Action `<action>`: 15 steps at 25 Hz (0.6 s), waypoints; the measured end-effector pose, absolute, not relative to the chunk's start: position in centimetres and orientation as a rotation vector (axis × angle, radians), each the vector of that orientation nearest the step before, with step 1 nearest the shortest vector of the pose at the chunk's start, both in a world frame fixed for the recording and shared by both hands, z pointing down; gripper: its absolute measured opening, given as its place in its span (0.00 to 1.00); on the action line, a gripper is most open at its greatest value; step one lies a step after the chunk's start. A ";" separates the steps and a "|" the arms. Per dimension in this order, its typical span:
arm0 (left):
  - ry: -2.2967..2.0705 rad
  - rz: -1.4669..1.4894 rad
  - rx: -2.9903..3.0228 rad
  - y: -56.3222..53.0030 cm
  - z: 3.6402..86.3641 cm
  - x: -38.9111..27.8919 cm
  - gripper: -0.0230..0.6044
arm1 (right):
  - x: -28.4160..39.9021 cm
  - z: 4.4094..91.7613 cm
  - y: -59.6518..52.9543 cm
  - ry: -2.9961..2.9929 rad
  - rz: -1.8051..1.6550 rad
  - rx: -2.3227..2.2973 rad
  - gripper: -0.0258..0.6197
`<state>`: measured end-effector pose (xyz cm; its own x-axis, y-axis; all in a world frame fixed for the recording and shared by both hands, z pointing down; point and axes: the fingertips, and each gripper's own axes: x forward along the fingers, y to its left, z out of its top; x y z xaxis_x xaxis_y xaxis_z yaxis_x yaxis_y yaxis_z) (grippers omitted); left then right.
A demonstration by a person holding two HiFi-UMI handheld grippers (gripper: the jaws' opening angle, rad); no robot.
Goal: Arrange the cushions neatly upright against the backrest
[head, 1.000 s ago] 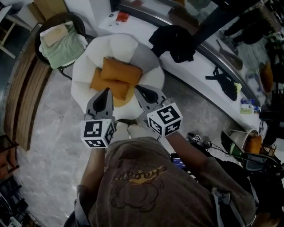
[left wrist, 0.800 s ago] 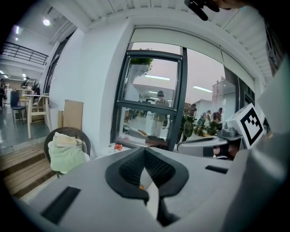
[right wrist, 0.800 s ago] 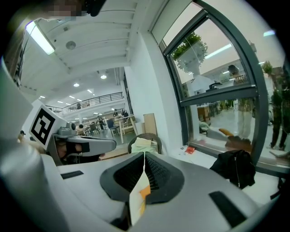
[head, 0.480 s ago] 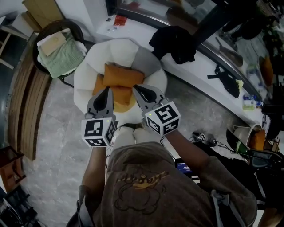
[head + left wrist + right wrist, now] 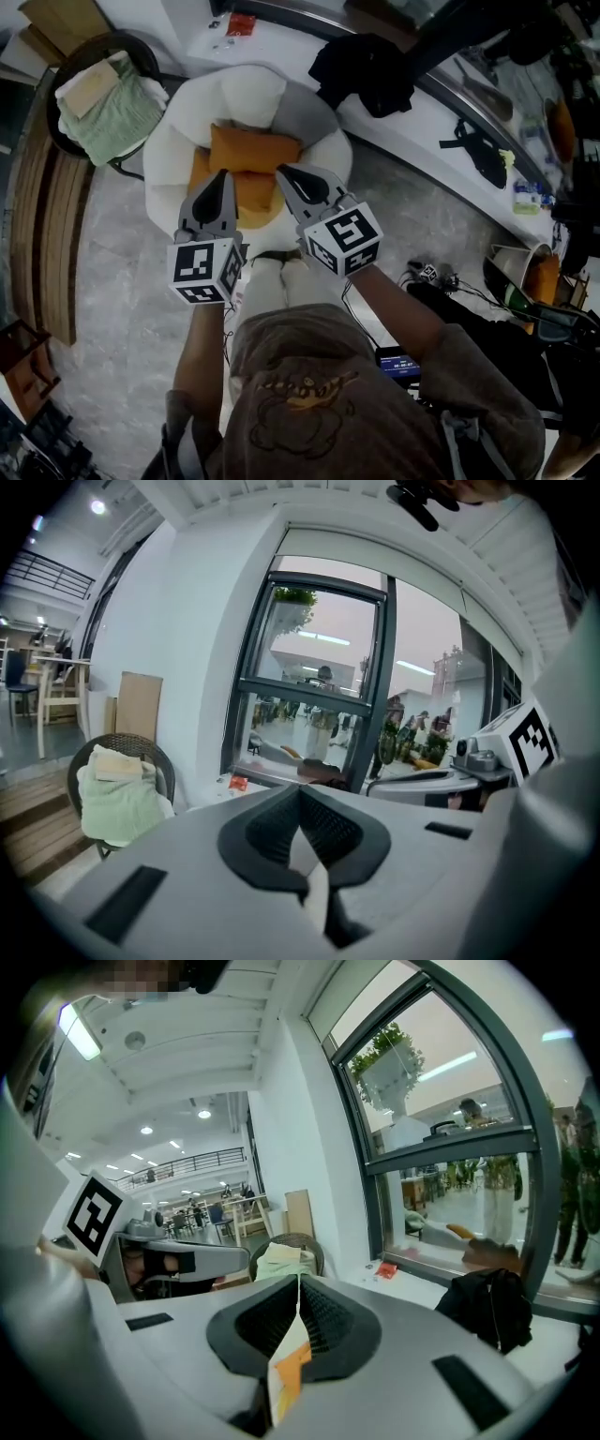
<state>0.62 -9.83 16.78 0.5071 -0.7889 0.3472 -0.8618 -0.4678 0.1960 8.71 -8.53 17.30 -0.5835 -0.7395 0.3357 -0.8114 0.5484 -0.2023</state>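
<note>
With left tool (image 5: 221, 178) and right tool (image 5: 284, 173) clenched empty, jaws should be opened before orange rectangular fabric cushions (image 5: 251, 150) are lifted upright

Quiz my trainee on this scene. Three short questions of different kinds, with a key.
1. How many orange cushions are on the white armchair?
2. What lies on the wicker chair? A: a laptop. B: a green blanket. C: a stack of plates.
3. True or false: the left gripper and the right gripper are both shut and hold nothing.

Key: 1: two. 2: B. 3: true.
</note>
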 end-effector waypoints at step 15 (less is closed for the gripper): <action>-1.378 0.317 2.301 -12.3 25.7 -1.1 0.04 | 9.2 25.0 -11.6 -2.495 0.559 1.389 0.08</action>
<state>-1.15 -12.31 25.73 0.4779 -0.7776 0.4086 -0.8780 -0.4085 0.2495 9.23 -11.60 25.00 -0.5238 -0.7635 0.3778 -0.8517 0.4775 -0.2158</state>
